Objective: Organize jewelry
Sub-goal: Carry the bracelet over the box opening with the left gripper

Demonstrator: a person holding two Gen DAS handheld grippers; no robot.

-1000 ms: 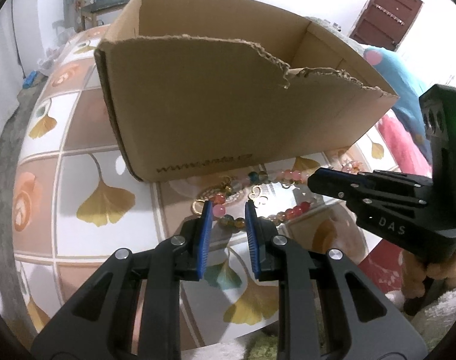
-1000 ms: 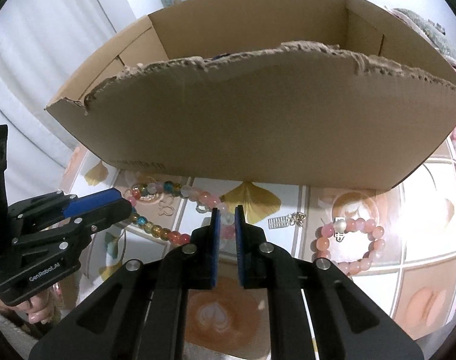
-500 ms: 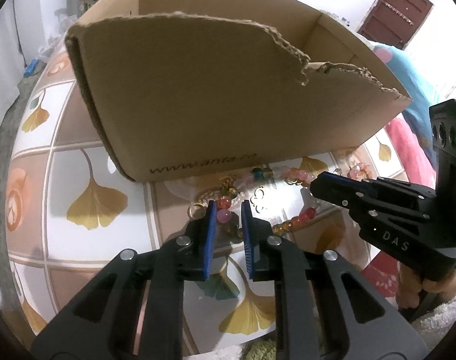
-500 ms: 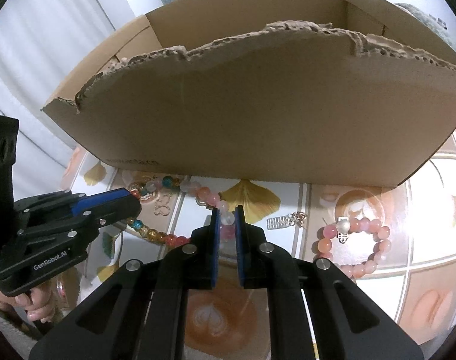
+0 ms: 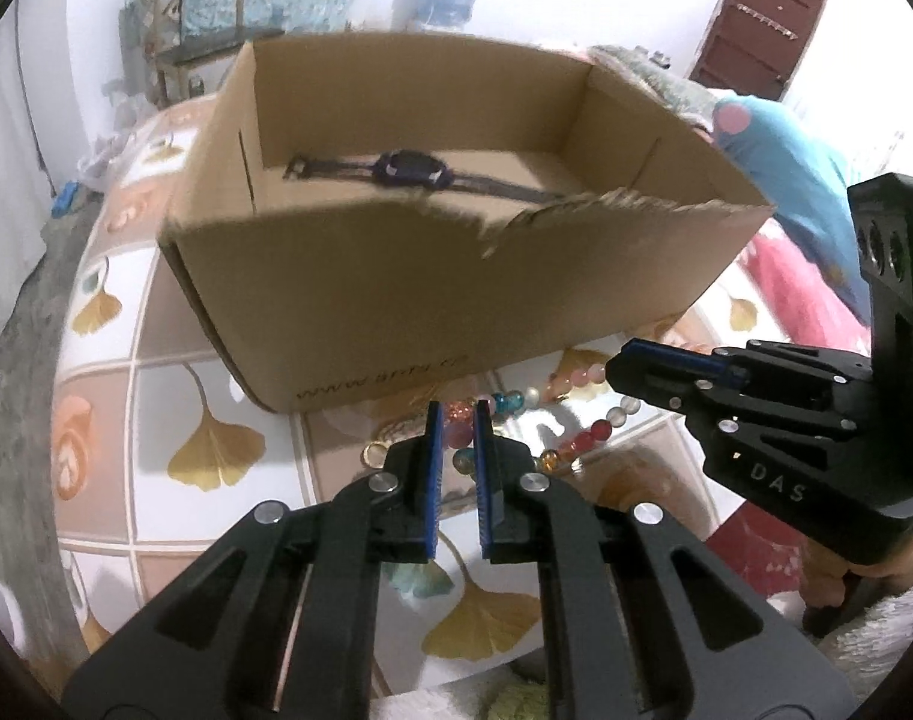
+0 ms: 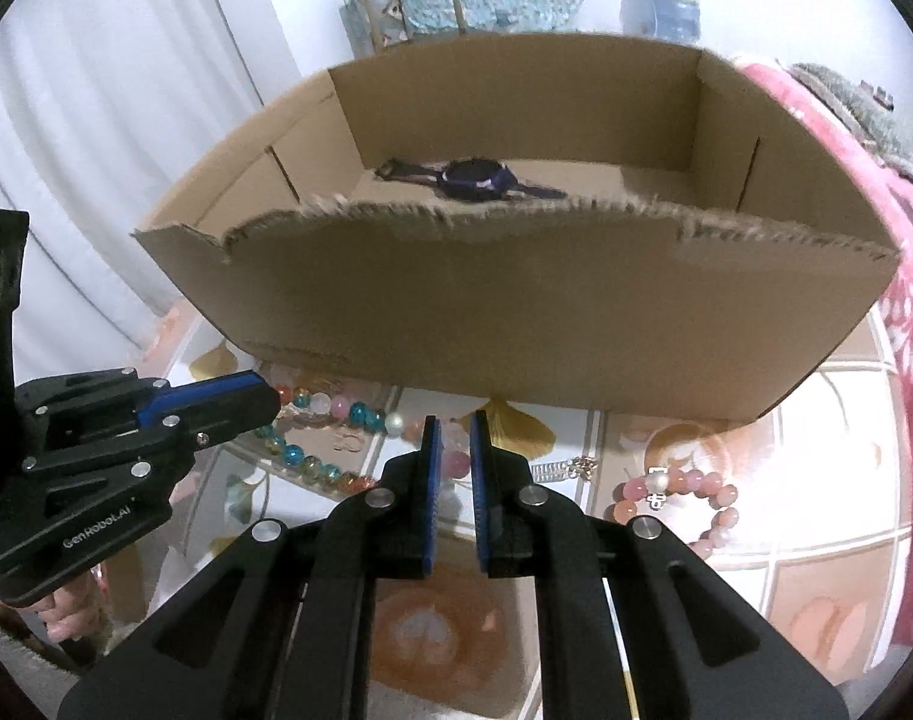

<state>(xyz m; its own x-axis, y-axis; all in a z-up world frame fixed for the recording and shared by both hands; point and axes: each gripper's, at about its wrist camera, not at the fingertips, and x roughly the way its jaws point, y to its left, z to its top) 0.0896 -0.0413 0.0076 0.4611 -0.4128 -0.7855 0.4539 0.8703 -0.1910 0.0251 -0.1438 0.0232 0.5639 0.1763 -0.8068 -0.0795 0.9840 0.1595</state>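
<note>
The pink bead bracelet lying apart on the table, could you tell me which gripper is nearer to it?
Right. The right gripper is just beside the pink bead bracelet; the left gripper is farther off, across the long bead necklace.

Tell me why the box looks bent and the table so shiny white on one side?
Right wrist view: the fisheye lens bows the cardboard box outward, and glare washes out the tablecloth beside the pink bead bracelet. Left wrist view: the same bending, and the box's torn edge is smeared by blur.
</note>
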